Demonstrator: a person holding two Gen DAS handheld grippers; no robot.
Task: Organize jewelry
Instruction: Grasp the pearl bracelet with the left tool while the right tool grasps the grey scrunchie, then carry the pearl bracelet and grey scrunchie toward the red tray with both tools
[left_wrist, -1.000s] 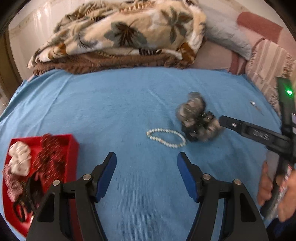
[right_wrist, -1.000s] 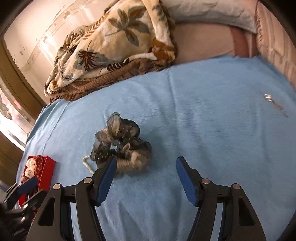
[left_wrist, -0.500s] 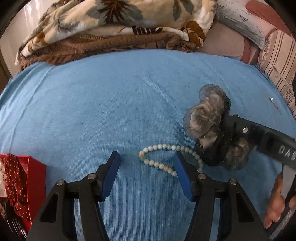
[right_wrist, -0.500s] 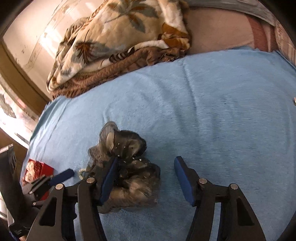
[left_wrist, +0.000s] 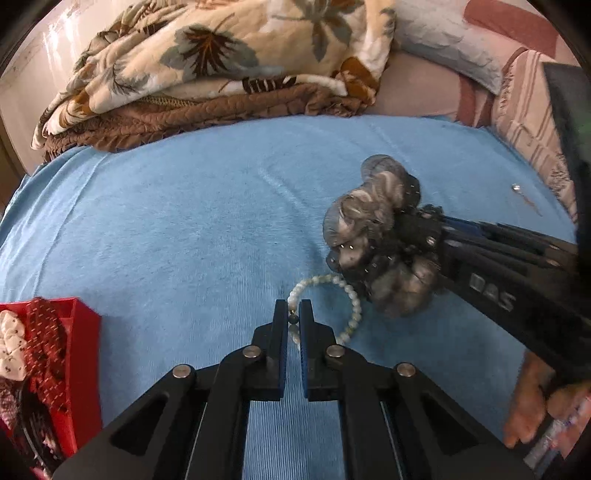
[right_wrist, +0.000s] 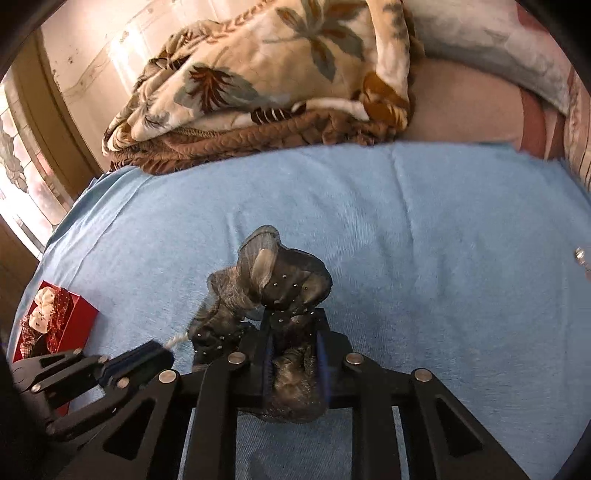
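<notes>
A pearl bead bracelet (left_wrist: 343, 295) lies on the blue bedsheet (left_wrist: 184, 221). My left gripper (left_wrist: 293, 314) is shut on its near side, beads showing between the pads. A grey and black studded fabric scrunchie (left_wrist: 376, 236) sits just right of the bracelet. My right gripper (right_wrist: 293, 332) is shut on the scrunchie (right_wrist: 273, 280), and shows in the left wrist view (left_wrist: 436, 236) coming in from the right. A red box (left_wrist: 77, 332) with several hair accessories stands at the left; it also shows in the right wrist view (right_wrist: 79, 321).
A floral and brown folded blanket (left_wrist: 207, 66) and pillows (left_wrist: 443, 48) lie at the back of the bed. A small silver item (left_wrist: 517, 188) lies on the sheet at far right. A person's hand (left_wrist: 535, 417) holds the right gripper handle.
My left gripper moved forward and shut on the bead bracelet. My right gripper closed on the scrunchie, which was between its open fingers before.
</notes>
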